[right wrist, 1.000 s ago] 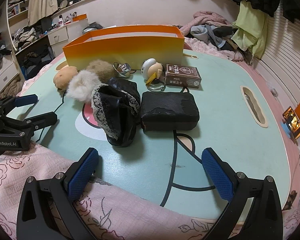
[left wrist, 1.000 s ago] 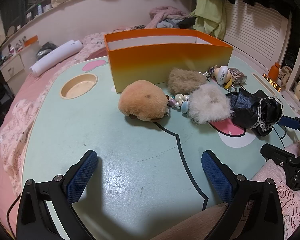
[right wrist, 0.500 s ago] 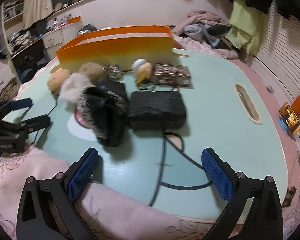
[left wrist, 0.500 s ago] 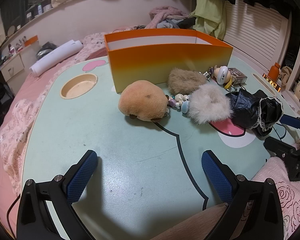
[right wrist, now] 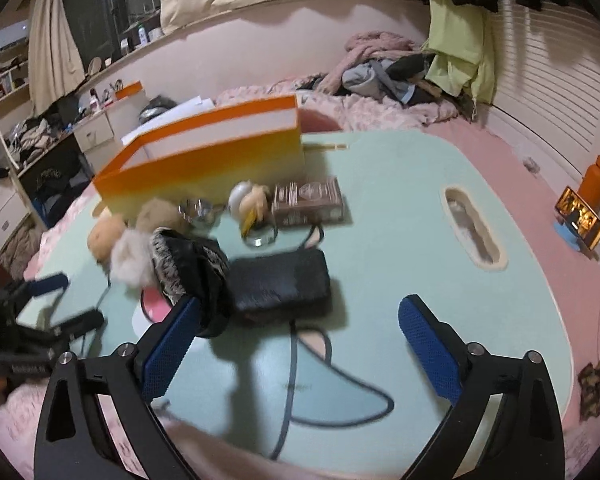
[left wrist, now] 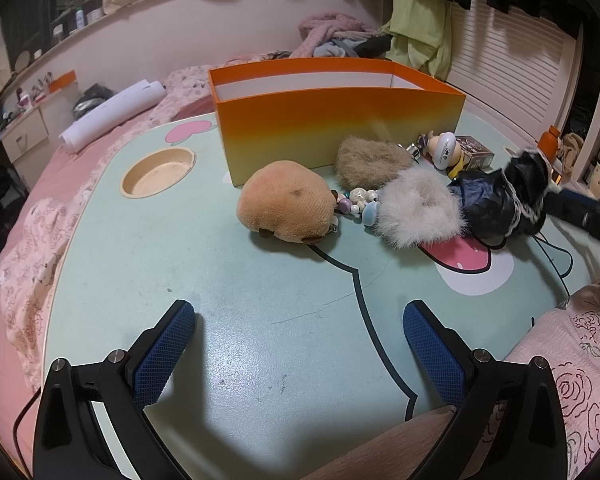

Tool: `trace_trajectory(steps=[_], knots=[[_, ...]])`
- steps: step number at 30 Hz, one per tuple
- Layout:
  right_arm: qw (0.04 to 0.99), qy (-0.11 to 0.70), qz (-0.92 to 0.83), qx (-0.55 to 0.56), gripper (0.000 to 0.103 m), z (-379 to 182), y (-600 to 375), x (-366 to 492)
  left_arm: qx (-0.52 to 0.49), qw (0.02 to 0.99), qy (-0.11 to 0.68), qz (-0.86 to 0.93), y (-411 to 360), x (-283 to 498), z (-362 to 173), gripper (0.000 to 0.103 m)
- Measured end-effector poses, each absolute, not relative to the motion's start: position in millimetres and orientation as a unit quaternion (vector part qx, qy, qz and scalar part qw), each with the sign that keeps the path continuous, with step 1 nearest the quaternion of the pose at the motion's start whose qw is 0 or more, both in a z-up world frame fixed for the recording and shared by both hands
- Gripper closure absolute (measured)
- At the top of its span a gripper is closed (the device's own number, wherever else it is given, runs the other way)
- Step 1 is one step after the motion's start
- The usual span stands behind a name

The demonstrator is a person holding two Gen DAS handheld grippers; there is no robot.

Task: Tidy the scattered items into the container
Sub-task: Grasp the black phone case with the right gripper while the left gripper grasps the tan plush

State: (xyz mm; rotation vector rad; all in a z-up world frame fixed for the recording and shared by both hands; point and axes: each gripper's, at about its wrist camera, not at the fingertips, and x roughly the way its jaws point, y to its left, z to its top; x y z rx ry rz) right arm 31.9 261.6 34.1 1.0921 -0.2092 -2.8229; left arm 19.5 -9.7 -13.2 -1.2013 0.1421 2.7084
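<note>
Two grippers, our left (left wrist: 298,336) and right (right wrist: 300,332), hang spread wide and empty over the table (left wrist: 228,280), short of the orange box (left wrist: 340,120) and black pouch (right wrist: 280,284).

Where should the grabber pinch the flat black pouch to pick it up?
Probably across its short width, coming down from above. The black pouch lies flat on the table, so its long sides are free to pinch. The open right gripper is nearest. Keep off its left end, where the black lace bundle crowds it.
</note>
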Motion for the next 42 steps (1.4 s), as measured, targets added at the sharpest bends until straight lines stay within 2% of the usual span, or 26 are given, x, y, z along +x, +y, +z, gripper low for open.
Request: trace_trajectory(steps=[4,8,18,22,24,25,26,30,36,38,42], knots=[[0.063,-0.109,-0.934,0.335,0.004,45.5,273.4,27.0,-0.404,0.088,0.048,0.910,-9.7,19.9,-13.6,0.000],[0.031,-0.135,-0.932,0.335,0.004,42.9,282.9,17.7,-0.404,0.088,0.048,0.910,-9.7,20.0,-13.8,0.000],[0.037,-0.065,-0.924,0.375,0.004,24.2,256.1,4.8,-0.403,0.088,0.048,0.909,-9.8,20.1,-14.2,0.000],[0.028,-0.064,-0.914,0.399,0.015,13.1,260.2,-7.1,-0.403,0.087,0.050,0.910,-9.5,20.3,-13.0,0.000],[0.023,-0.048,-0.916,0.398,0.025,14.9,255.7,-7.0,-0.403,0.087,0.050,0.910,-9.3,20.5,-12.8,0.000],[0.023,-0.042,-0.917,0.396,0.040,15.9,253.3,-5.5,-0.402,0.087,0.050,0.910,-9.3,20.4,-12.8,0.000],[0.019,-0.036,-0.918,0.393,0.042,16.5,250.8,-3.6,-0.403,0.087,0.050,0.910,-9.4,20.4,-13.0,0.000],[0.023,-0.059,-0.922,0.383,0.042,19.0,258.0,3.2,-0.400,0.082,0.041,0.912,-11.1,22.6,-10.4,0.000],[-0.006,-0.101,-0.934,0.342,0.042,25.4,277.7,18.7,-0.387,0.088,-0.025,0.917,-31.9,12.3,5.6,0.000],[-0.010,-0.101,-0.935,0.340,0.042,27.0,275.8,18.5,-0.376,0.079,-0.030,0.923,-33.4,1.0,13.8,0.002],[-0.013,-0.096,-0.936,0.339,0.042,27.9,273.3,16.2,-0.389,0.074,-0.026,0.918,-26.6,-34.2,13.6,0.023]])
